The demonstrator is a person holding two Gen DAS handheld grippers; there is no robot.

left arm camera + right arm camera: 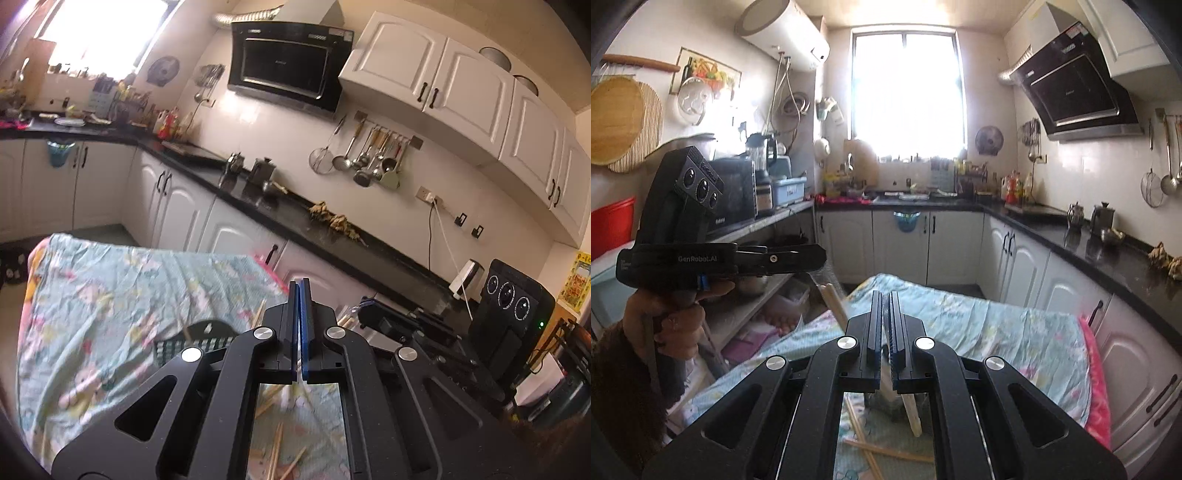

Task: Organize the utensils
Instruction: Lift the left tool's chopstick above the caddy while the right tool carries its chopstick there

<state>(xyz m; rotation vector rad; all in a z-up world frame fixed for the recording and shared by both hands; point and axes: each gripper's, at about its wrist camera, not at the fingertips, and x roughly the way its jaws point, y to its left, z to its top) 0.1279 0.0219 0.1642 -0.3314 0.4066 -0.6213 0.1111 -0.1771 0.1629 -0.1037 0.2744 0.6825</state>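
Partly hidden chopsticks [275,448], basket [195,341] cut off by fingers.

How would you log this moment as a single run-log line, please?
left gripper: shut, empty | right gripper: shut on held chopsticks | loose chopsticks: scattered on floral cloth | black basket: on cloth

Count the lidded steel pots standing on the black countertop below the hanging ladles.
2. The left steel pot stands nearer the stove; the right steel pot is just beside it, behind a small metal bowl. None looks hidden.
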